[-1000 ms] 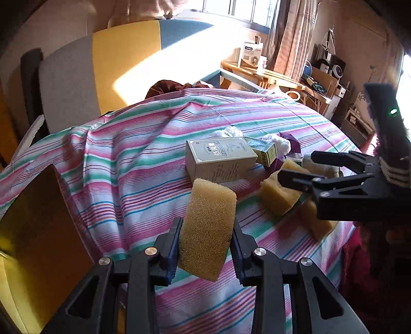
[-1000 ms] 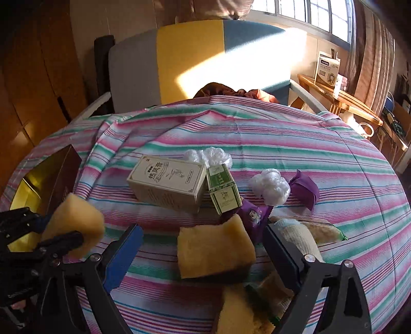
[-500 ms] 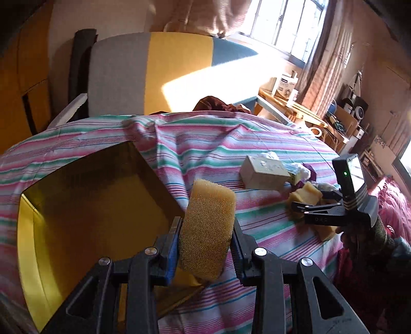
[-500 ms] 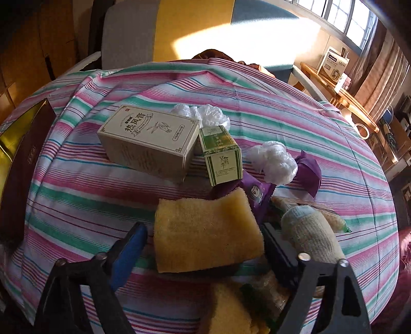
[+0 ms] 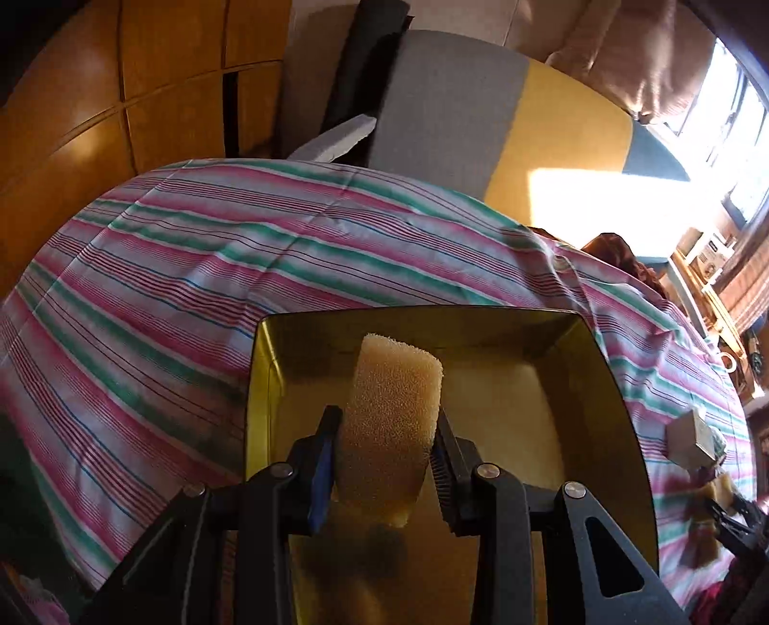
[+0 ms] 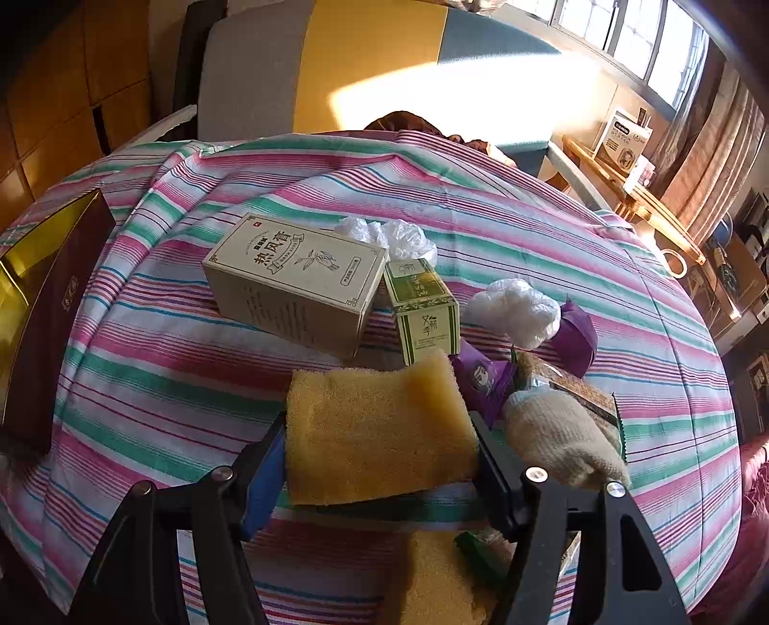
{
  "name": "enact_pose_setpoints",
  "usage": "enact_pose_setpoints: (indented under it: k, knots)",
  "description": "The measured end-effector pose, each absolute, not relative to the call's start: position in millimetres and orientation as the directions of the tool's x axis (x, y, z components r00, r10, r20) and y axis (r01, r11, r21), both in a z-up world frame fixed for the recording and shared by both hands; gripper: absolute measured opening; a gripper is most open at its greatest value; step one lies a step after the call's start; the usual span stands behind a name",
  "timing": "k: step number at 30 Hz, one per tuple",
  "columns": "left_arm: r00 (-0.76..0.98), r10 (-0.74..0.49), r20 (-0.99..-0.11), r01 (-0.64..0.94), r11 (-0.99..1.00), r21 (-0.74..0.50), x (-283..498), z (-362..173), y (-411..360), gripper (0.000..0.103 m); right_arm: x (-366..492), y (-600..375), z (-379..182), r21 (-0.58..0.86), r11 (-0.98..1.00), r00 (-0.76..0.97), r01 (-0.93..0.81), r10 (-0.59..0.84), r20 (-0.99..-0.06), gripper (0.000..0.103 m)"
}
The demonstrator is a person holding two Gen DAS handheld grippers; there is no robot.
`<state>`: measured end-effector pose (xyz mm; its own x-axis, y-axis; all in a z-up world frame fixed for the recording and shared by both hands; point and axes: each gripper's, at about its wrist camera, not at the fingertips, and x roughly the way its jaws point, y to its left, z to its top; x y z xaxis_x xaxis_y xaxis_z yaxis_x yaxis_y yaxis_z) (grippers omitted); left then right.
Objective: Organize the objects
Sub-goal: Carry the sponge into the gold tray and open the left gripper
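The left hand-held gripper is clamped on an upright sponge above the gold tray on the striped tabletop. The right hand-held gripper is clamped on a flat yellow sponge, just beside a beige box, a green box and a knitted glove

Ahead of me, a striped cloth covers the table. Behind it stands a grey, yellow and blue chair. Sunlight enters through the window; wood panels line the left wall.
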<state>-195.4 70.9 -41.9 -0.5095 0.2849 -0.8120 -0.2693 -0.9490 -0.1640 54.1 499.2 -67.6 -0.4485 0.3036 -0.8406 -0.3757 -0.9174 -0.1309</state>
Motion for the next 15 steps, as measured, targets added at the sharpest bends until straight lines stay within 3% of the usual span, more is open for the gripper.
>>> enact_pose_setpoints:
  k: [8,12,15]
  knots:
    - [-0.509,0.18,-0.842,-0.186,-0.978,-0.096,-238,-69,74,0.04,52,498,-70,-0.139,-0.919,-0.446,-0.37,0.306,-0.841,0.069]
    - [-0.543,0.144,-0.827,-0.168,-0.984,-0.061,-242,-68,73,0.062,52,498,-72,-0.145,-0.918,-0.442,-0.368,0.311,-0.841,0.069]
    - [-0.552,0.153,-0.82,-0.172,-0.983,-0.067,-239,-63,71,0.062,52,496,-72,-0.15,-0.919,-0.444,-0.365,0.313,-0.839,0.069]
